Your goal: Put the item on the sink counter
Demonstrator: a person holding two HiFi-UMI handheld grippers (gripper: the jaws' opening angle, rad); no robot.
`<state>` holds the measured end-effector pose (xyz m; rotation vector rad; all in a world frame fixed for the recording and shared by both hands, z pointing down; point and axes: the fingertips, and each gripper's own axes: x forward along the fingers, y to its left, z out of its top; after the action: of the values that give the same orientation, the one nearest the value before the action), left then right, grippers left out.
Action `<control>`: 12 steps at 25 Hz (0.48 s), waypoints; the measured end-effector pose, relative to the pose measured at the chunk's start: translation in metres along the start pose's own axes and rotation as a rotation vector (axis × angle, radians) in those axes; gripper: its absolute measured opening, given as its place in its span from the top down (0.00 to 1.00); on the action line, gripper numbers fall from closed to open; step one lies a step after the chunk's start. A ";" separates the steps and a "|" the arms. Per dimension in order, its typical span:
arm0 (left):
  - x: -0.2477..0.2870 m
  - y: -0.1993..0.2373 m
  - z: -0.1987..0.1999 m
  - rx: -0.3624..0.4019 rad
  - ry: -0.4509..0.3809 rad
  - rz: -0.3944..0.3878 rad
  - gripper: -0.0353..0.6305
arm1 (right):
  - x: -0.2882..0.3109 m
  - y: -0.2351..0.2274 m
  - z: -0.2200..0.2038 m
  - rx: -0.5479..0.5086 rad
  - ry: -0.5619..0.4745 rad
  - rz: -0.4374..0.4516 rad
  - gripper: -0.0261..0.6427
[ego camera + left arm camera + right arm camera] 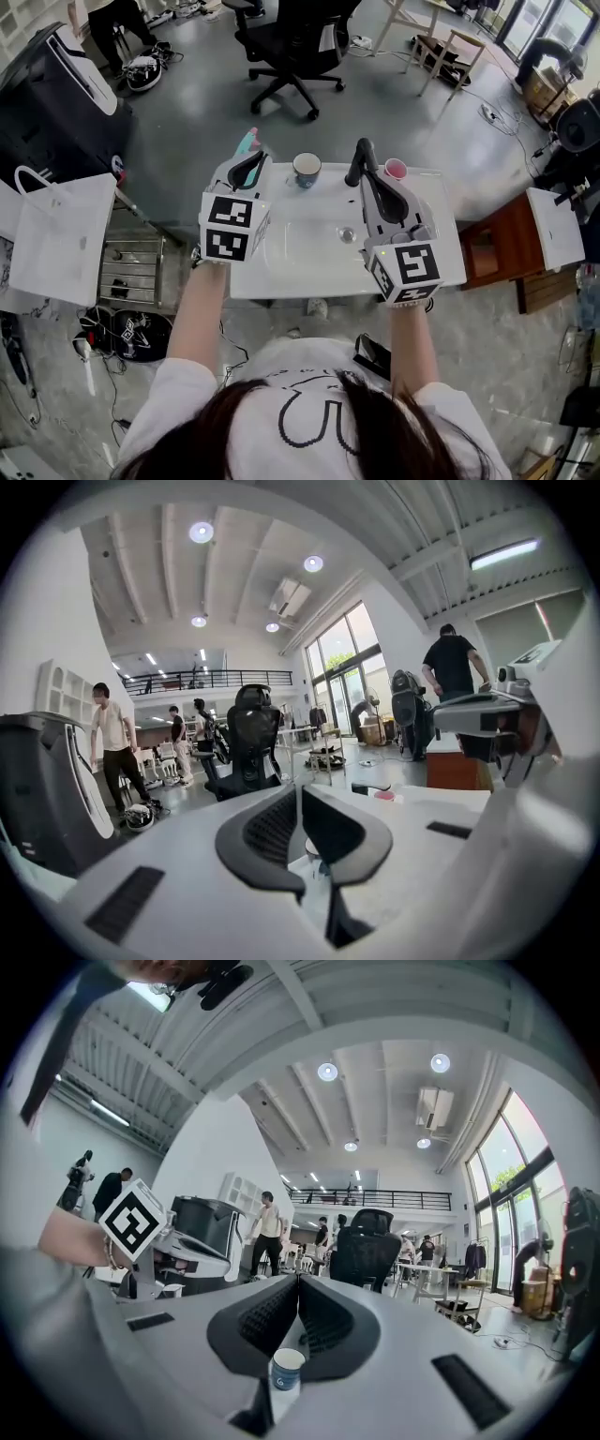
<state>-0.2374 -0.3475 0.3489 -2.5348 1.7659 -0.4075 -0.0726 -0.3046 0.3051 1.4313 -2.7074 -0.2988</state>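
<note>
On the sink counter [281,277], behind the basin [300,234], the blue cup [307,170] stands upright; the left gripper [254,158] and right gripper [362,150] hover clenched, gripping nothing visible. A careless sideways swing could topple it

**Little to read**

On the near side of the sink counter [281,272], the person's white shirt [291,370] bears a large pixel-outline figure like a 5. The blue cup [284,1371] at the counter's far edge carries a small white G-like logo.
</note>
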 end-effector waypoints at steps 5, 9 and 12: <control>-0.028 0.003 0.012 -0.003 -0.126 0.041 0.93 | -0.005 0.007 0.007 -0.021 -0.008 0.003 0.92; -0.050 0.007 0.026 0.008 -0.236 0.078 0.93 | -0.006 0.009 0.014 -0.030 -0.022 0.006 0.92; -0.064 0.012 0.033 0.000 -0.294 0.084 0.93 | -0.008 0.011 0.021 -0.035 -0.037 0.010 0.92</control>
<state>-0.2615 -0.2962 0.3023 -2.3614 1.7491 -0.0289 -0.0805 -0.2893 0.2871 1.4162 -2.7231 -0.3739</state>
